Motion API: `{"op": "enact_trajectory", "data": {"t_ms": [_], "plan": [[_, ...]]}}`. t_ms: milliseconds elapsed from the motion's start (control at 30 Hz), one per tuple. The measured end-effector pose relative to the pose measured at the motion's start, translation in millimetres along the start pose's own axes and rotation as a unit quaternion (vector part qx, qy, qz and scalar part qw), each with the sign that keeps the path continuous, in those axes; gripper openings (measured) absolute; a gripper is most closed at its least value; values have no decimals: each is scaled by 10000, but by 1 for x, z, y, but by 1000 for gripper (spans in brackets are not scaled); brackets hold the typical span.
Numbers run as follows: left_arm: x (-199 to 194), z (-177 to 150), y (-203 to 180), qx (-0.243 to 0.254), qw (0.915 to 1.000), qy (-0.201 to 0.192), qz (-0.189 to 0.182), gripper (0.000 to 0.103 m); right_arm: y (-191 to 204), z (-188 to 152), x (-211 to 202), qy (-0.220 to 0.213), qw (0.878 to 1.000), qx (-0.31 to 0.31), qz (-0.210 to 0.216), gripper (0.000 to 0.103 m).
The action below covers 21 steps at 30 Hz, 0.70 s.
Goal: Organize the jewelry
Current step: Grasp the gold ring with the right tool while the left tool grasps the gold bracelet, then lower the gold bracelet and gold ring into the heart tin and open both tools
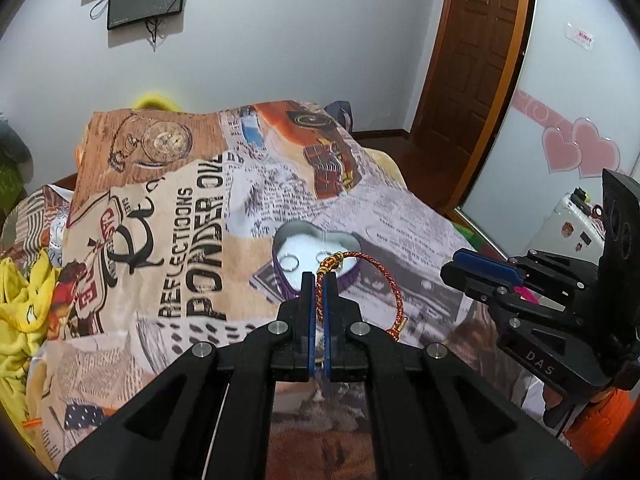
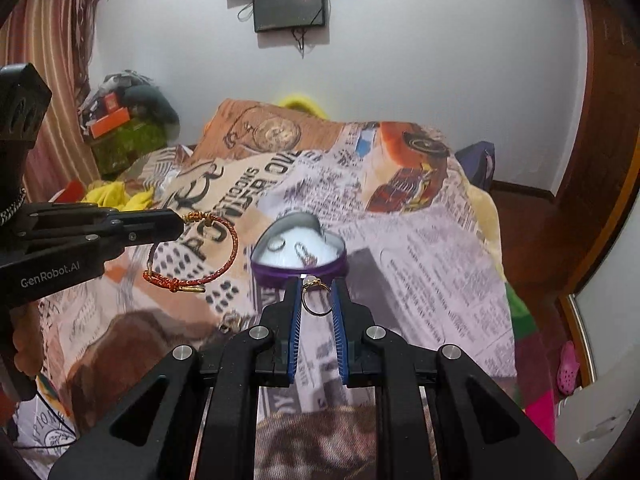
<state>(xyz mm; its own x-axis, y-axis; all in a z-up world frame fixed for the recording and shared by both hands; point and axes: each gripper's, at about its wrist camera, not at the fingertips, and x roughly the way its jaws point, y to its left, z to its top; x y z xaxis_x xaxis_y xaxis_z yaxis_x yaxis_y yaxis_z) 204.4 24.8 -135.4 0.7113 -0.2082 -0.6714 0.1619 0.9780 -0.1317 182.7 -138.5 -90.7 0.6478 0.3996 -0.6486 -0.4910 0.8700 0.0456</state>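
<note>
bed (image 1: 400,208) under a newsprint-pattern blanket (image 1: 180,240) fills both views; white wall with a dark screen (image 2: 288,6) at 12 o'clock, wooden door (image 1: 472,40) at 1 o'clock in the left wrist view.

heart-shaped tin (image 2: 298,252), purple wall, white lining, sits open on the blanket dead ahead at 12 o'clock of both grippers. two small rings (image 2: 277,245) already lie in it, plus something thin beside them, too small to tell.

left gripper (image 1: 319,280) is clenched on the red-and-gold cord bracelet (image 2: 216,256). grip is near the gold knot; the loop hangs free off the fingertips toward 4 o'clock, clear of the blanket. in the left wrist view the knot overlaps the tin's near rim, but from the right wrist view the bracelet hangs at 9 o'clock of the tin, apart from it.

right gripper (image 2: 316,284) grasps a thin gold ring (image 2: 316,300) across its width, ring plane roughly facing the camera, setting up at 12 o'clock. tips sit just at the tin's near rim.

judgement: right is the nearer one, short forward move then release over the lining. the bracelet needs a move toward 3 o'clock first; the dangling loop could snag the rim.
</note>
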Motion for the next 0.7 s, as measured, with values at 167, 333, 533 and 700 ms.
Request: {"op": "enact_trajectory", "data": {"t_ms": [167,333,533,700], "plan": [[6,10,3,-7,10000,-65,-2,1,-2,10,3,-92,10000,-10,-6,13],[20,17,10,-40,10000,-45,12,1,-5,18,11,-136,9999,14,22,13],[42,23,17,-49,10000,56,53,1,-7,23,24,-116,9999,32,58,13],[64,25,23,-79,9998,174,86,1,-8,26,39,-48,9999,47,113,13]]}}
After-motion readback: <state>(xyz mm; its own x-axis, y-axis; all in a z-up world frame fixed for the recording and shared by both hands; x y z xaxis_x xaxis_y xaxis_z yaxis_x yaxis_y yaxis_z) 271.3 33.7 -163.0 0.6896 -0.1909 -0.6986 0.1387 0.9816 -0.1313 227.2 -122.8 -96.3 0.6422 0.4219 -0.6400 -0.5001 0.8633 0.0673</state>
